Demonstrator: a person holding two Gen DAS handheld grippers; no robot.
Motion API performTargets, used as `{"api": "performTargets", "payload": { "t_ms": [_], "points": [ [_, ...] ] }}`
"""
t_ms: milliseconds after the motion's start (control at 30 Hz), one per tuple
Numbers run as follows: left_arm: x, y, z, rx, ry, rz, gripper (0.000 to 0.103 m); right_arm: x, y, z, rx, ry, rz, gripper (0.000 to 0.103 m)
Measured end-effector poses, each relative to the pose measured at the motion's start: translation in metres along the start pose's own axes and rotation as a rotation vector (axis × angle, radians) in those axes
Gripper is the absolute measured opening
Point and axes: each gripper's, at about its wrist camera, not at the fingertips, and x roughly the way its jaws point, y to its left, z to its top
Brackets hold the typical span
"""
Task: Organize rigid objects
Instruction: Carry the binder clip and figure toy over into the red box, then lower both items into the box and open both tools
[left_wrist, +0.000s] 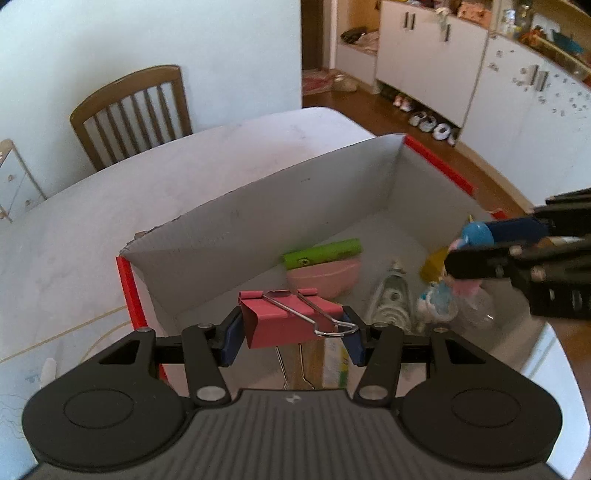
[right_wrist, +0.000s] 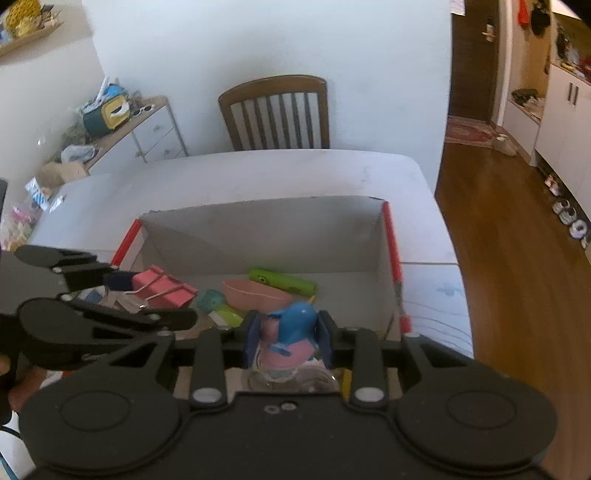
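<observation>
No words or labels can be read on anything here.

The left gripper (left_wrist: 291, 328) holds a big pink binder clip (left_wrist: 290, 319) between its two blue pads. The pads press on the clip's two sides. The clip's long side runs across, from one pad to the other, and one of its silver wire handles lies over the top, pointing to the right. The clip hangs over the near left part of the open cardboard box (left_wrist: 258, 210).

The right gripper (right_wrist: 288, 338) is squeezed onto a small toy figure (right_wrist: 293, 332) with a blue head and a pink body. A clear round part hangs under it. The blue head points up and away from the camera. It is over the near side of the box too.

The box sits on a white table (right_wrist: 258, 173) and has red edges at its corners. Inside it lie a green tube (left_wrist: 321, 253), a pink bowl (left_wrist: 325, 277) touching the tube, a shiny silver thing (left_wrist: 391, 299) and some other small toys, too blurry to name. A wooden chair (right_wrist: 277, 110) stands behind the table. The two grippers are close, side by side.
</observation>
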Motion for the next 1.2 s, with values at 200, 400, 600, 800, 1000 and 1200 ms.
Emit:
{"api": "performTargets", "payload": {
  "t_ms": [200, 400, 600, 800, 1000, 1200],
  "points": [
    [0.025, 0.006, 0.011, -0.024, 0.048, 0.042, 0.054, 0.021, 0.005, 0.005, -0.056, 0.031, 0.015, 0.031],
    [0.041, 0.005, 0.015, -0.021, 0.075, 0.066, 0.054, 0.035, 0.003, 0.004, -0.071, 0.071, 0.026, 0.031],
    [0.048, 0.004, 0.015, -0.040, 0.114, 0.061, 0.054, 0.042, 0.002, 0.008, -0.074, 0.099, 0.022, 0.031],
    [0.051, 0.003, 0.017, -0.039, 0.135, 0.074, 0.054, 0.047, -0.001, 0.013, -0.064, 0.113, -0.008, 0.036],
    [0.051, 0.001, 0.017, -0.033, 0.152, 0.090, 0.054, 0.046, -0.001, 0.017, -0.081, 0.120, -0.012, 0.042],
    [0.039, -0.005, 0.016, -0.004, 0.122, 0.096, 0.061, 0.038, -0.001, 0.015, -0.073, 0.107, 0.007, 0.048]
  ]
}}
